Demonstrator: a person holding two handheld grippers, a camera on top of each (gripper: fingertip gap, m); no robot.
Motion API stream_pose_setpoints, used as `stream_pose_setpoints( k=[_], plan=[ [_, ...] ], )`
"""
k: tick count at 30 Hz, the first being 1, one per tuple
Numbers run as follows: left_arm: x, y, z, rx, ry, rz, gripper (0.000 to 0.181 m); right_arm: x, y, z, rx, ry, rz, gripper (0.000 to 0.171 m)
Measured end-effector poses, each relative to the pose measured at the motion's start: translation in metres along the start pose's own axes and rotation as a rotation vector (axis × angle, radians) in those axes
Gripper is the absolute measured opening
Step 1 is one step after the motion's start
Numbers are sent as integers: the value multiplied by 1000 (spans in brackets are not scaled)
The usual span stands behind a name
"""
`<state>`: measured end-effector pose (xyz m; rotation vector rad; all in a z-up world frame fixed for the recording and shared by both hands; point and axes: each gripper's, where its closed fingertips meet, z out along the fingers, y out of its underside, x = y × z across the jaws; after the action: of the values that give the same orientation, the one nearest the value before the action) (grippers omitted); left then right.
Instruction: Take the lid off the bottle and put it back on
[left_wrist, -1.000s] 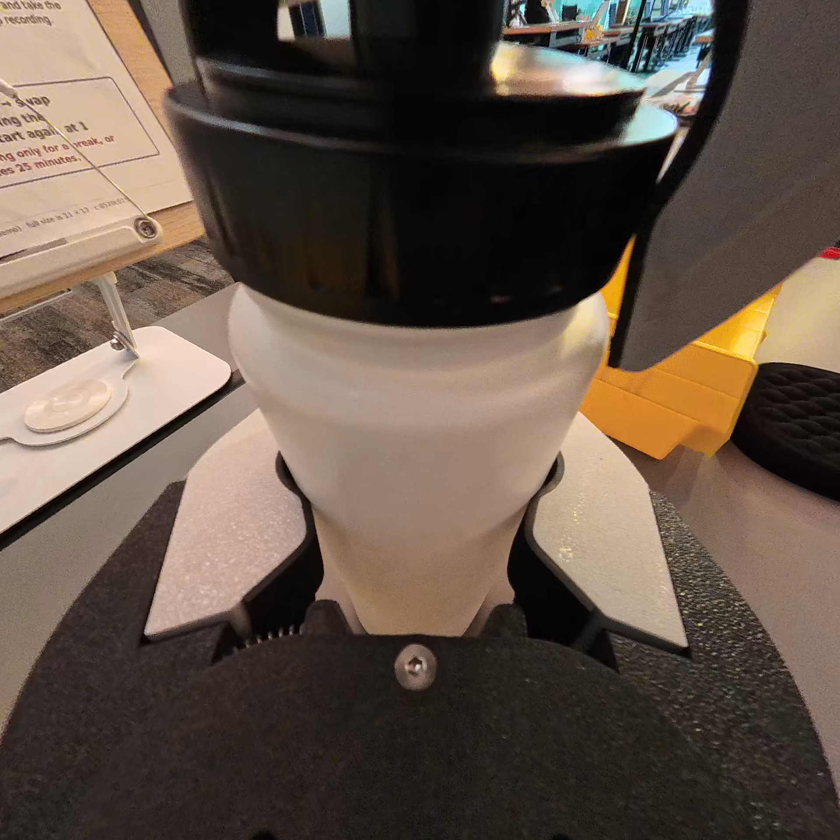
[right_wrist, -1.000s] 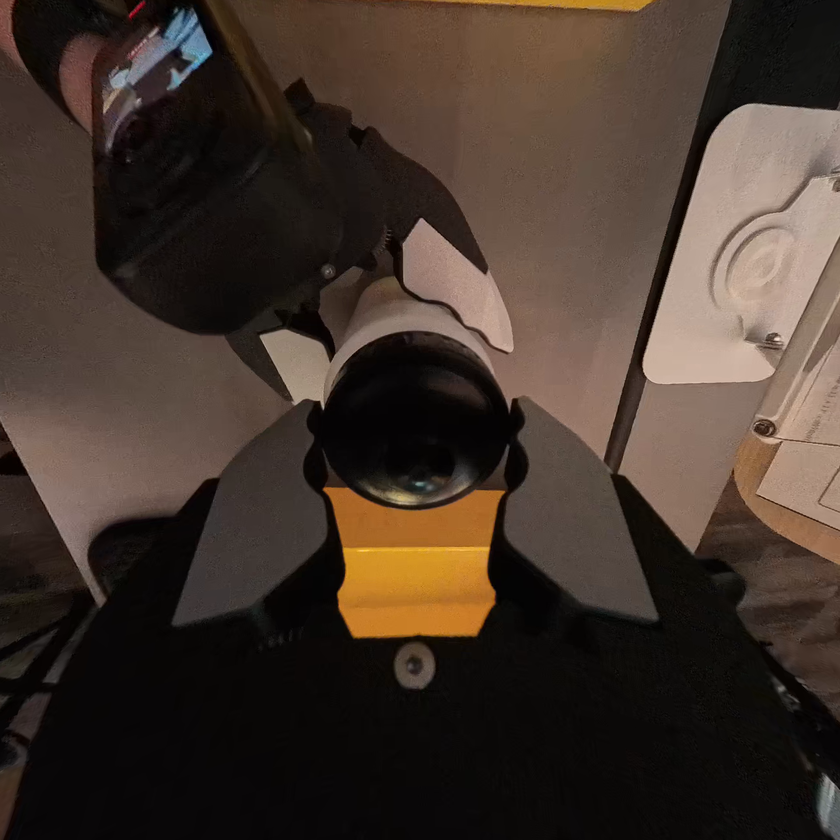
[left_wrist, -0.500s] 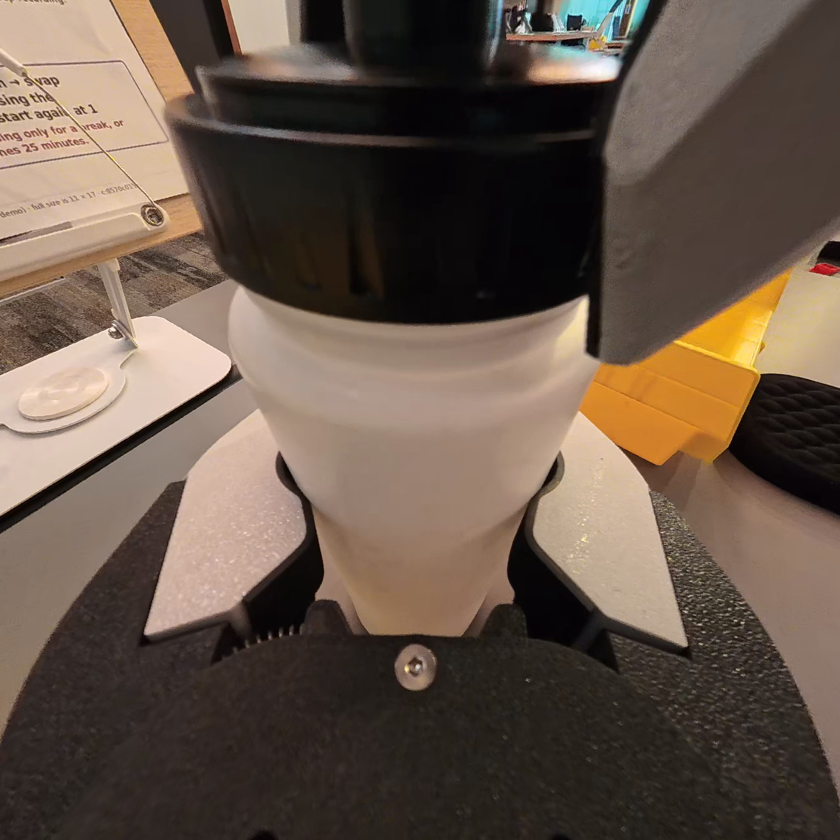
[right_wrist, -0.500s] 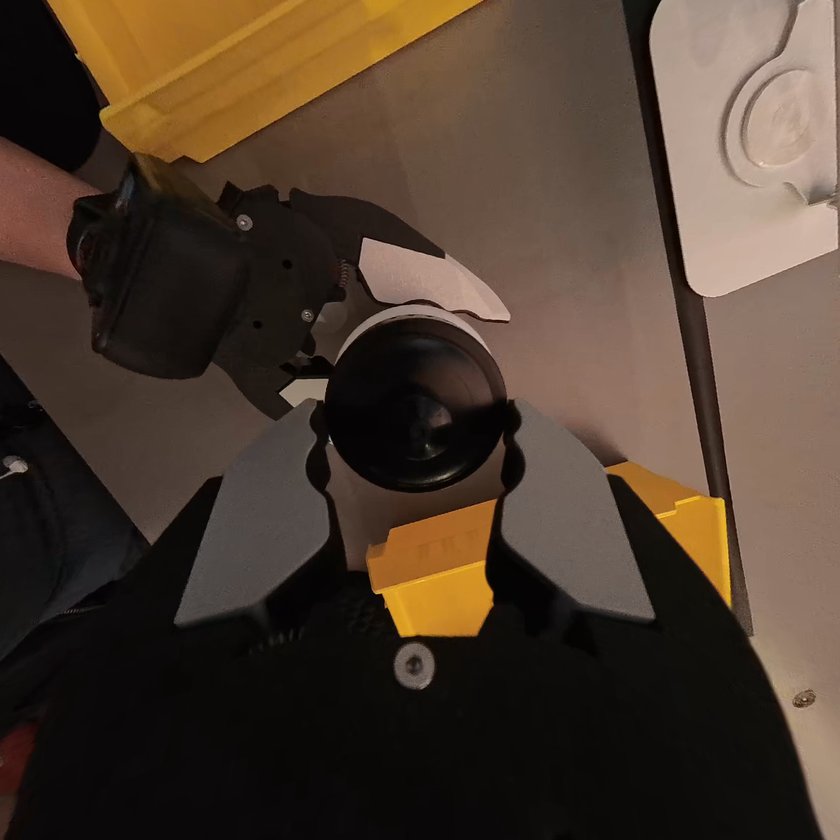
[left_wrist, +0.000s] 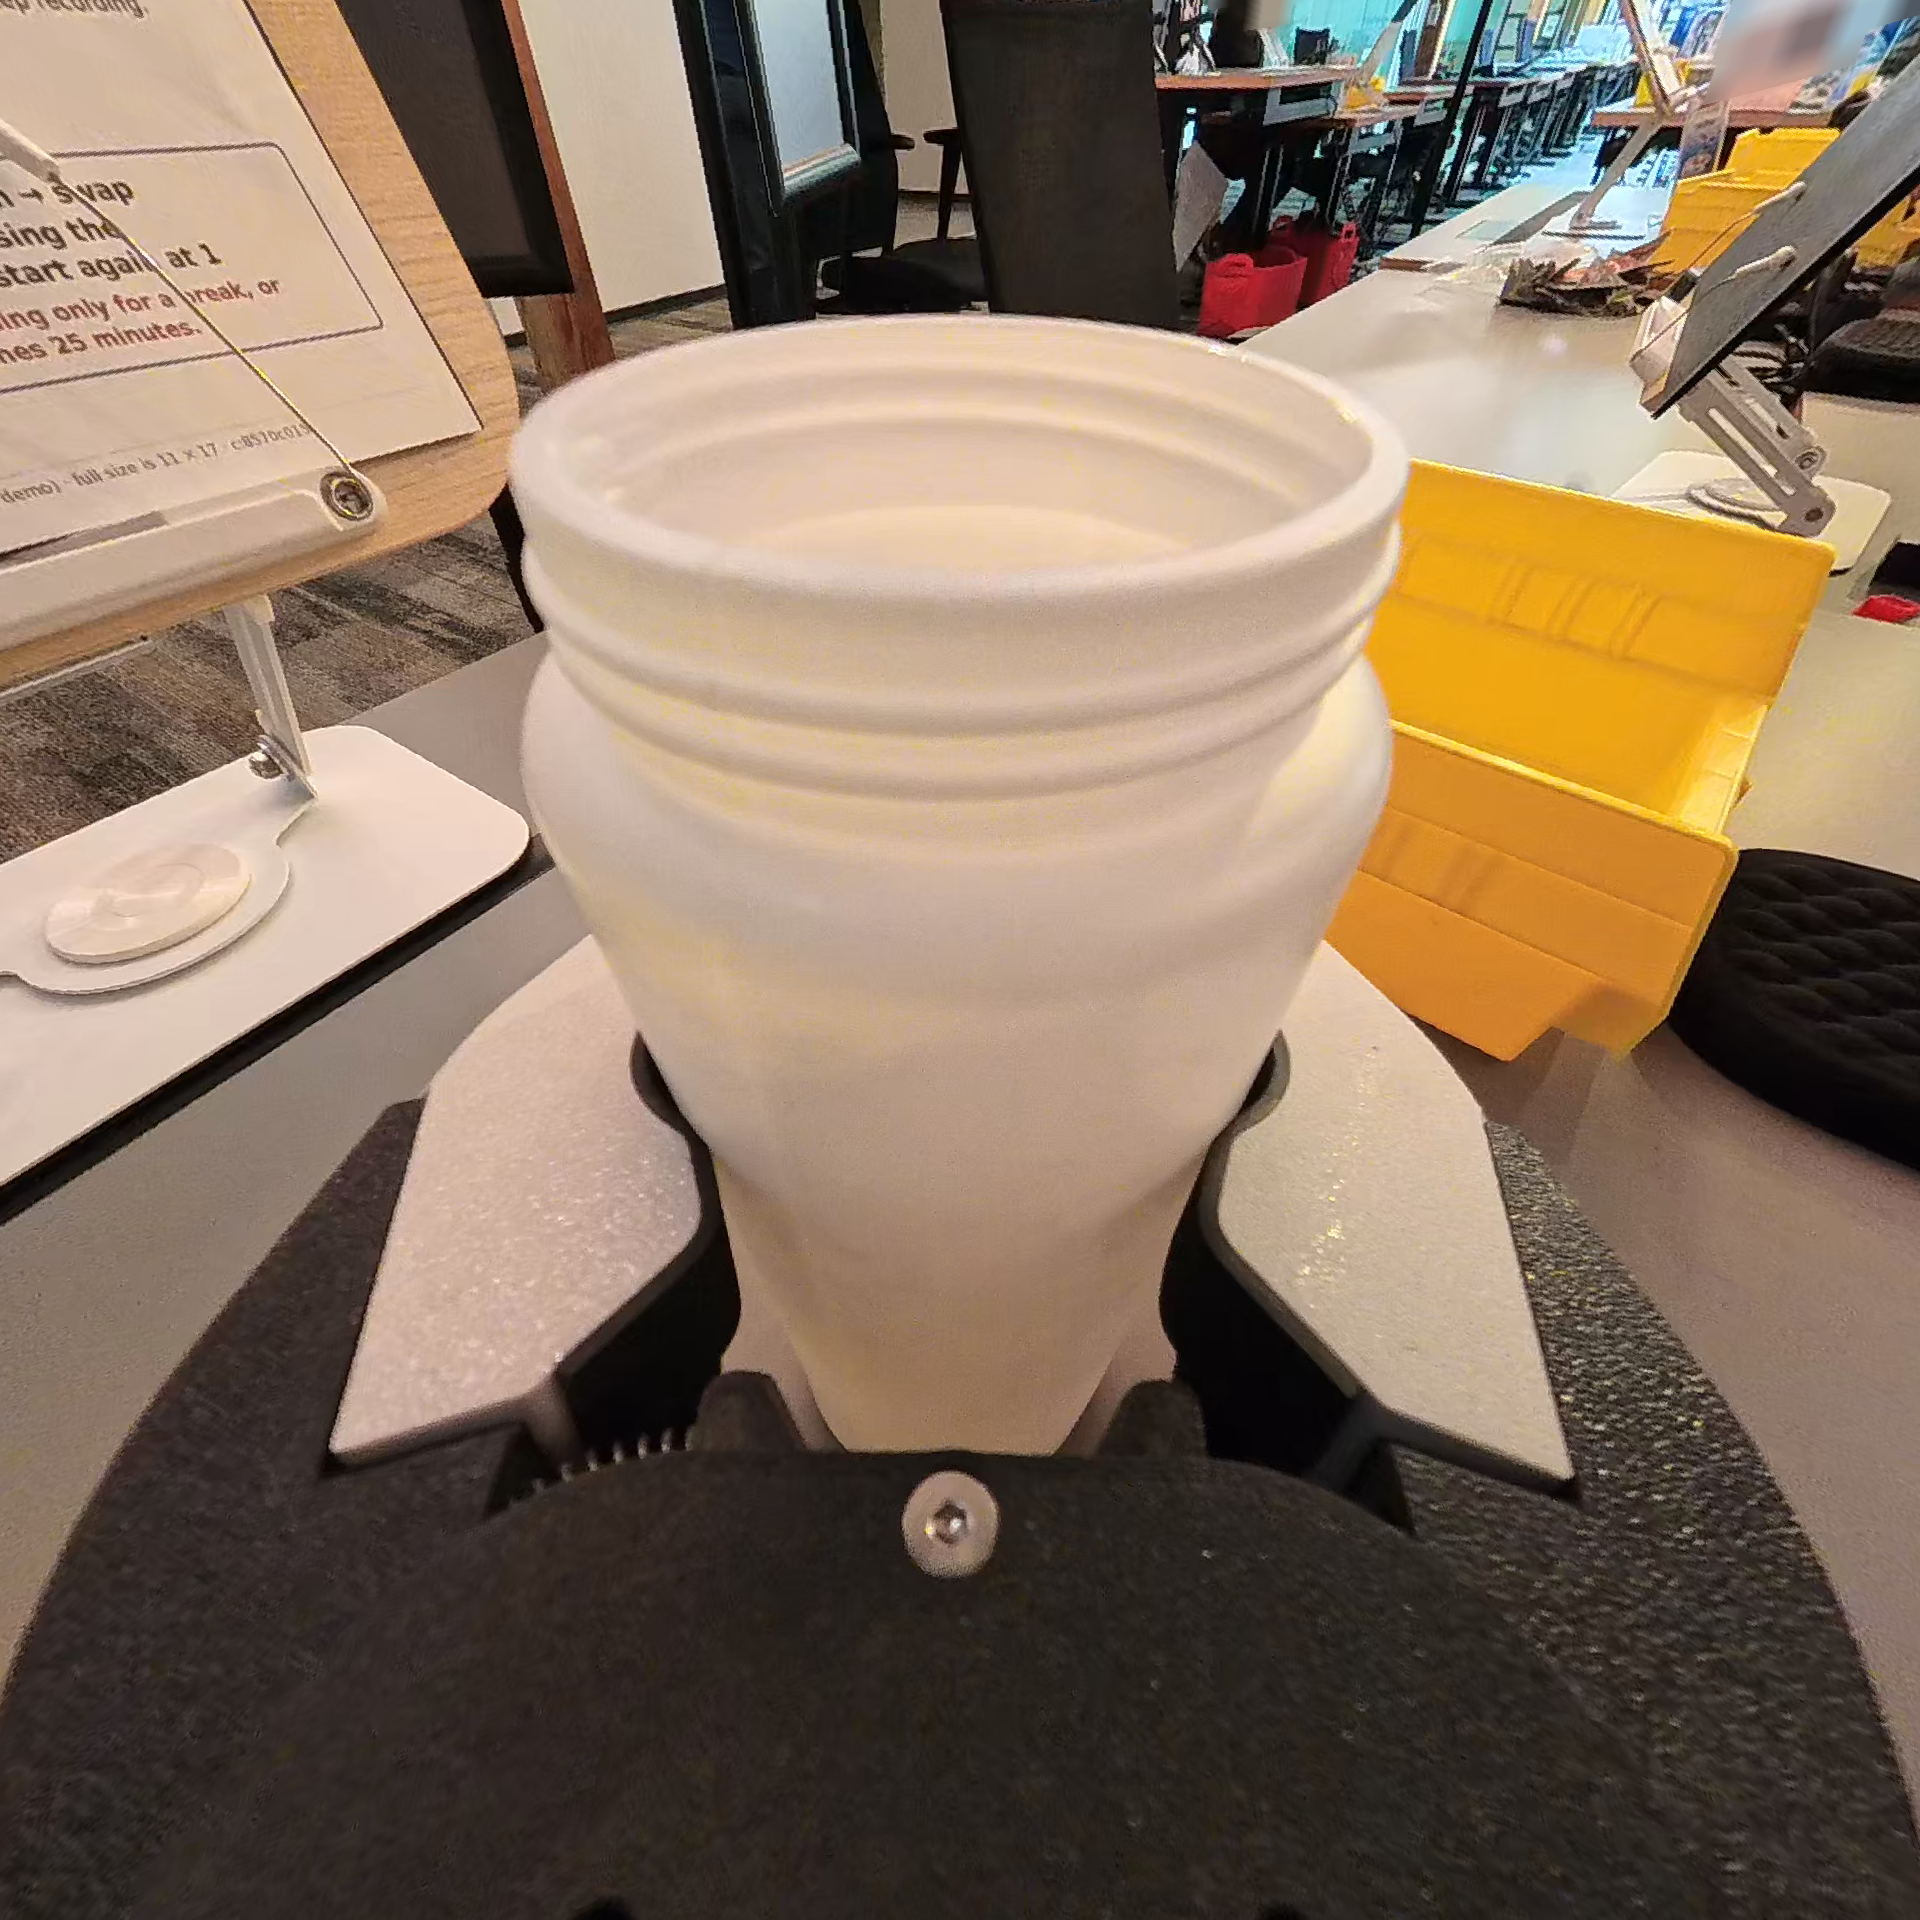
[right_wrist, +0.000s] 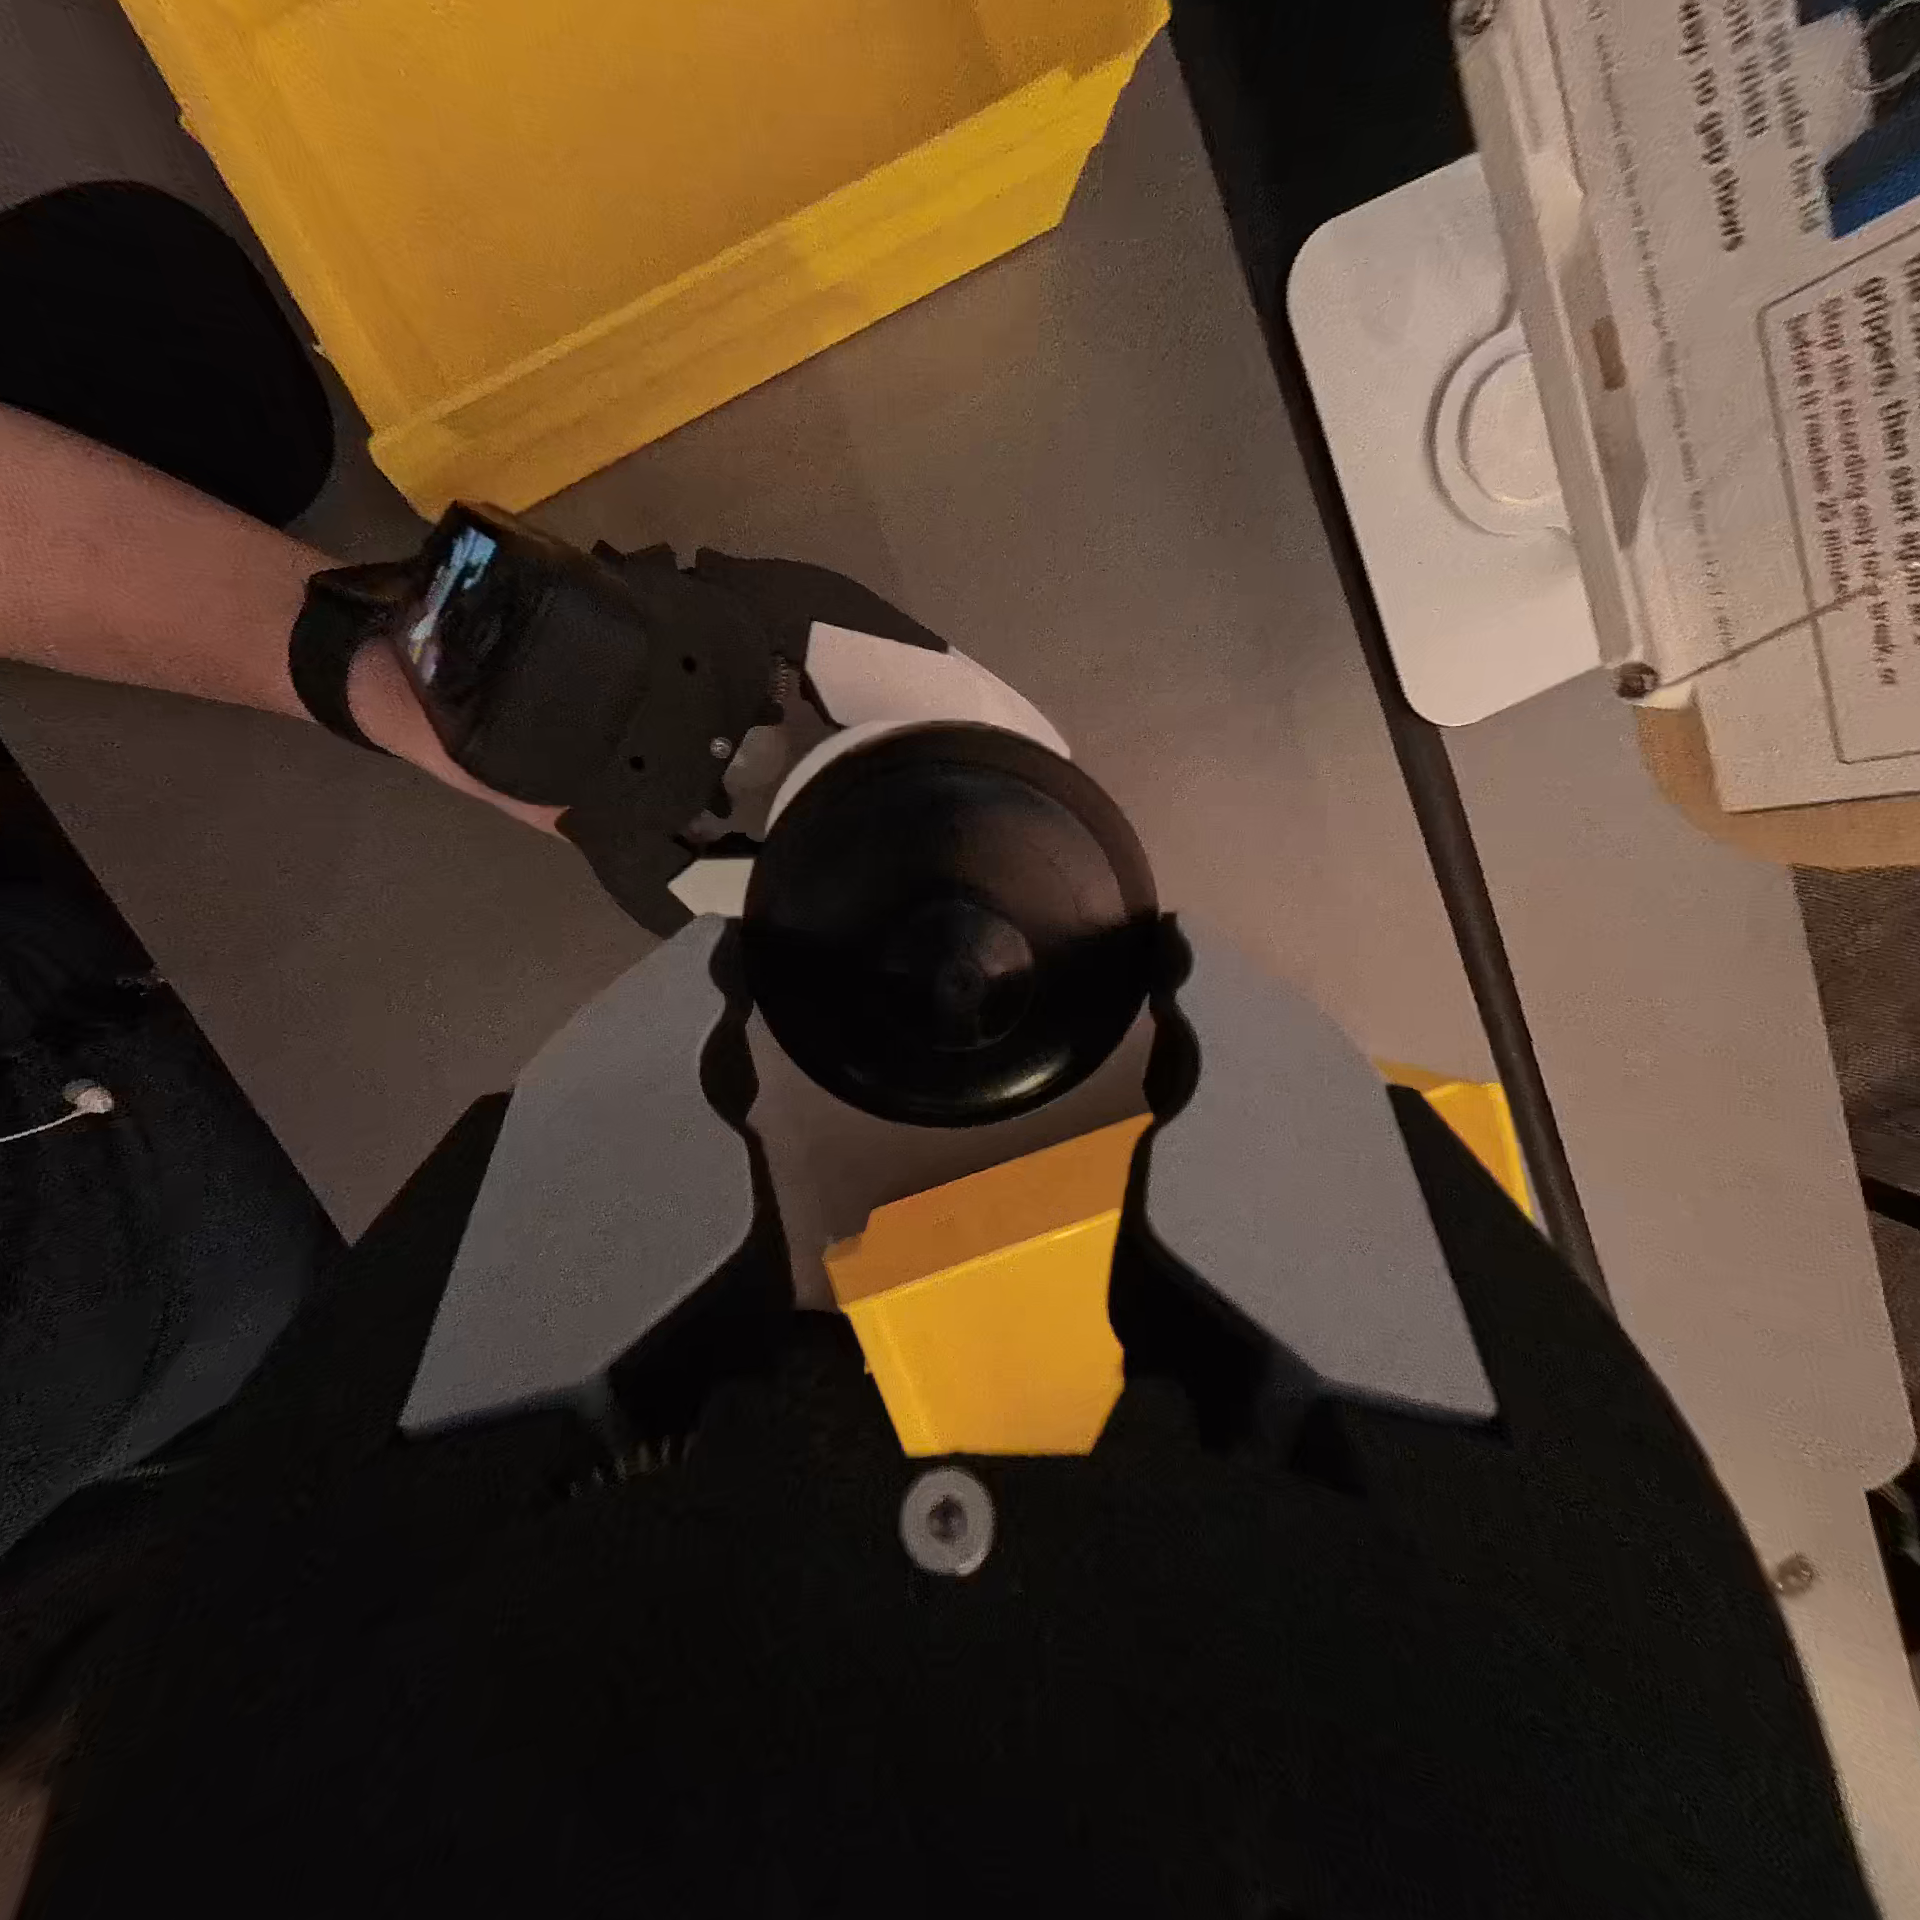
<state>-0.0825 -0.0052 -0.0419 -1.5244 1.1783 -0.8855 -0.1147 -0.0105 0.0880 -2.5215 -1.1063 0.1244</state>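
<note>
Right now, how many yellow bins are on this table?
2: a large yellow bin at the right wrist view's top, a smaller yellow bin seen beyond the right gripper. Others may be hidden.

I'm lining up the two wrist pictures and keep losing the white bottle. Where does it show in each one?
Left wrist view: the white bottle fills the centre, mouth open, clamped low down by the left tongs.
Right wrist view: only a white sliver shows at centre, behind the black lid held in the right tongs.
Shared landmark: the large yellow bin.
</note>
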Motion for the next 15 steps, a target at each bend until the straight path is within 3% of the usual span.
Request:
stream_pose_setpoints(
  k=[4,8,11,15],
  plan=[
    [0,0,0,-2,0,-1,104,23,31,-18,33,36,90,75],
    [0,0,0,-2,-3,2,104,102,130,-26,46,151,408,75],
    [0,-1,1,-3,-3,6,104,144,218,3,-47,193,639,75],
    [0,-1,1,-1,-5,8,104,160,285,56,-195,230,772,75]
  ],
)
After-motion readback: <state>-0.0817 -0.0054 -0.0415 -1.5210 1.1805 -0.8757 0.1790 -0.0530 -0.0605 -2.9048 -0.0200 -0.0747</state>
